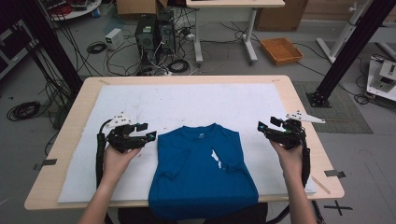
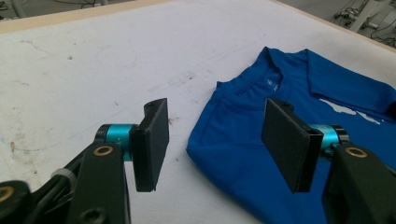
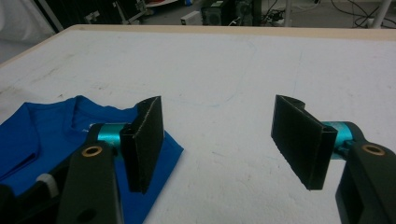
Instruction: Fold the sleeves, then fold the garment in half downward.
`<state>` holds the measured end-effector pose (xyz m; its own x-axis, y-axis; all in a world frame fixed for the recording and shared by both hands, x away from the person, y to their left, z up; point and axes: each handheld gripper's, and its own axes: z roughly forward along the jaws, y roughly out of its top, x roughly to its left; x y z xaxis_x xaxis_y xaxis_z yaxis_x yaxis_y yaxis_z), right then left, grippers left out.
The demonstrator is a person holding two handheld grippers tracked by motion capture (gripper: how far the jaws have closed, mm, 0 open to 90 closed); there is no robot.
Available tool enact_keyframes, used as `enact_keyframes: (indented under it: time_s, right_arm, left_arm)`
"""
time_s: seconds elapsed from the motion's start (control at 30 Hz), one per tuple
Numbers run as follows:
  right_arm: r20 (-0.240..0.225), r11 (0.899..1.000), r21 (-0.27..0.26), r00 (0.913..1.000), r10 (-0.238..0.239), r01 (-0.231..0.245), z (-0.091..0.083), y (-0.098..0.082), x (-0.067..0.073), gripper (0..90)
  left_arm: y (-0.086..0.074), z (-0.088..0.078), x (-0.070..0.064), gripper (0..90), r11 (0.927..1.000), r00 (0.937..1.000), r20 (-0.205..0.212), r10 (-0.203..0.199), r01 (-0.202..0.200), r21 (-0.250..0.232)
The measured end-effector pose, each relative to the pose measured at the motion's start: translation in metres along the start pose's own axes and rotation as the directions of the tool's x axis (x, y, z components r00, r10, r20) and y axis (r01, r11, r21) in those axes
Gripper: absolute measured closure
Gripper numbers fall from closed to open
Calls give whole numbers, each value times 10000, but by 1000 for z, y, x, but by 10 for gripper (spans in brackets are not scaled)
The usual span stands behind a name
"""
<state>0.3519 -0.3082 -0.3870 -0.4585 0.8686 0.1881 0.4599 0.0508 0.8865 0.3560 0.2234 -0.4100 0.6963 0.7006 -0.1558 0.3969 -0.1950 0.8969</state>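
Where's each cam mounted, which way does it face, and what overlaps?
High view: above the person's side, looking forward and down at the table; forearms, left gripper, right gripper.
Left gripper view: on that gripper, along its open jaws toward the blue T-shirt.
Right gripper view: on that gripper, open jaws over the white mat.
All share the shirt.

**Cloth, matt plastic and scuffed covering at the table**

Between the two grippers lay a blue T-shirt (image 1: 201, 170) of soft, matt knit cloth with a white print. Under it, a white table covering (image 1: 187, 100) looked matt, slightly rough and smudged with grey marks. The left gripper (image 2: 215, 140) and right gripper (image 3: 219, 140) had matt black plastic pads with a fine grainy face, on glossy teal metal collars. The table edge (image 1: 187, 79) was pale, smooth wood.
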Motion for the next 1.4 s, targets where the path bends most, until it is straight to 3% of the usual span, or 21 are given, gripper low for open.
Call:
enact_keyframes:
  time_s: [0.57, 0.77, 0.93, 1.03, 1.1, 1.27, 1.4]
  right_arm:
    - [-20, 10000, 29, 10000, 20, -20, 0, 1, 1, 321]
    - [-63, 9999, 163, 10000, 29, -28, 4, 0, 1, 333]
    - [-219, 9984, 558, 9998, -11, 23, 18, -6, 3, 387]
    - [-524, 9949, 1003, 9986, -20, 73, 34, -12, 8, 461]
    - [-631, 9942, 1068, 9980, -20, 88, 39, -14, 9, 473]
    - [-849, 9848, 1733, 9964, 11, 137, 61, -19, 19, 540]
    - [-624, 9700, 2426, 9980, -22, 174, 77, -24, 25, 586]
  left_arm:
    - [0, 0, -2, 414, 9999, 9999, -99, 110, -109, 103]
    - [-1, 5, -1, 414, 9996, 9999, -105, -107, 109, 275]
    - [-4, 12, -2, 415, 9966, 9985, -213, -510, 523, 638]
    - [-7, 24, 0, 423, 9895, 9948, -468, -901, 948, 1090]
    - [-7, 28, 1, 435, 9878, 9943, -407, -985, 1027, 1173]
    - [-5, 41, 3, 507, 9849, 9940, -369, -1026, 1068, 1363]
    - [-6, 47, 4, 526, 9801, 9910, -498, -1244, 1305, 1494]
